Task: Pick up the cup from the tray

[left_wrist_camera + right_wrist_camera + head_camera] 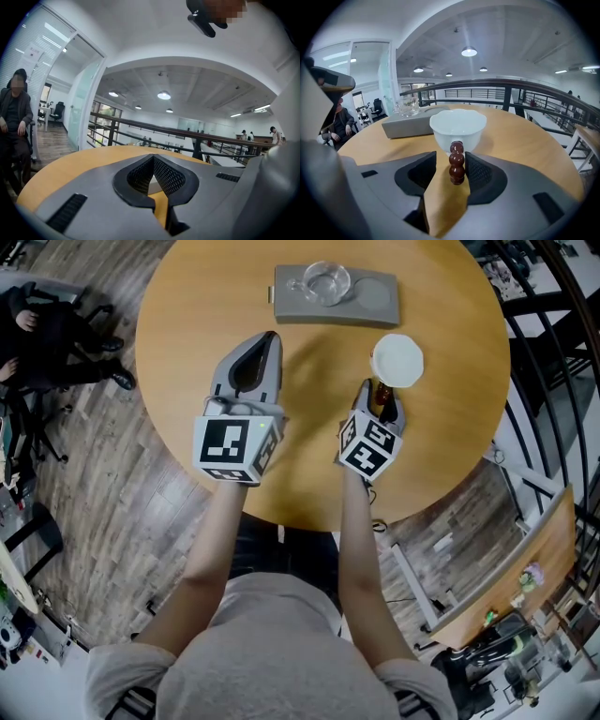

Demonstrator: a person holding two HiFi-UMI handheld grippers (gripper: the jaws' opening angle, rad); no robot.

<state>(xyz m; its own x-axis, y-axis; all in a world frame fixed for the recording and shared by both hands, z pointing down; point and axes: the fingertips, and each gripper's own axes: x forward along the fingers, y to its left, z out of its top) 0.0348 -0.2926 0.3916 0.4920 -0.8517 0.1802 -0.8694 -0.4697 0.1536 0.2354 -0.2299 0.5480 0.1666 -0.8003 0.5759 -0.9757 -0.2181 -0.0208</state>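
Right gripper view: right gripper (451, 162) jaws parted, beaded handle (456, 168) of white cup (458, 124) loose between; we withdraw straight back, no sideways nudge. Left gripper (153, 159) closed, empty.

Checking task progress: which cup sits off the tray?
The white cup with the brown beaded handle, on the table; the glass cup sits on the grey tray.

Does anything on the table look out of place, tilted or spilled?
Nothing is spilled or tilted. Only the white cup stands on the bare table, off the grey tray, its brown handle between the right gripper's open jaws.
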